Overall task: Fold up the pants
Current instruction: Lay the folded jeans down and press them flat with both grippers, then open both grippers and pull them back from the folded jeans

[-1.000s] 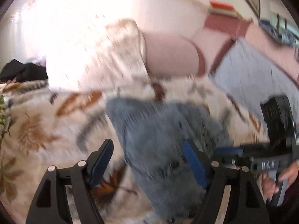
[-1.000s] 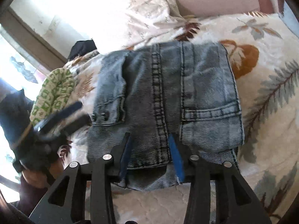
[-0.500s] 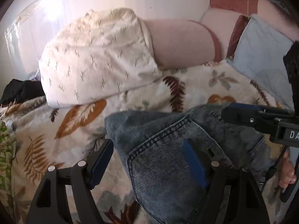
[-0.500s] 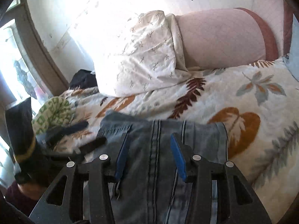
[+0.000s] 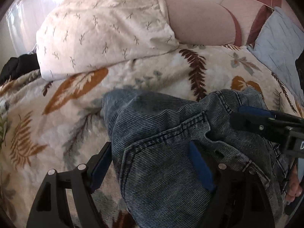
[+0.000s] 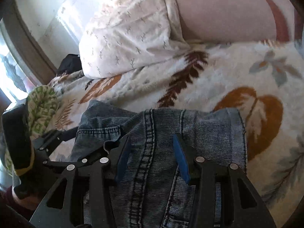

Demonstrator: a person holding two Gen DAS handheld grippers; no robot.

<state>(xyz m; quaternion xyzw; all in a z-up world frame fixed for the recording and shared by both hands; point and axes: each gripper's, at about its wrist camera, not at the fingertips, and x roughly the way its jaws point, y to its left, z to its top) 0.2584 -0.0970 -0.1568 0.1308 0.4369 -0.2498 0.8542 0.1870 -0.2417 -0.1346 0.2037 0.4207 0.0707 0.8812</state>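
Folded blue denim pants (image 5: pixel 161 152) lie on the leaf-patterned blanket (image 5: pixel 57 114), and also show in the right wrist view (image 6: pixel 157 152). My left gripper (image 5: pixel 150 161) is open, its fingers straddling the pants' left edge; denim bulges up between them. My right gripper (image 6: pixel 152 155) is open over the pants' middle seam, with folded denim between its blue pads. The right gripper also shows in the left wrist view (image 5: pixel 266 121), at the pants' right side. The left gripper also shows in the right wrist view (image 6: pixel 57 138), at the pants' left edge.
A white patterned pillow (image 5: pixel 106 28) and a pink bolster (image 5: pixel 199 20) lie at the bed's far end. A light blue cushion (image 5: pixel 281 45) sits far right. A green patterned cloth (image 6: pixel 41 110) and dark clothing (image 6: pixel 69 63) lie at the left by the window.
Both grippers have moved in low over the pants; a second ago they were higher and further back. The denim now bulges up between the fingers of each. The jaws have stayed open.
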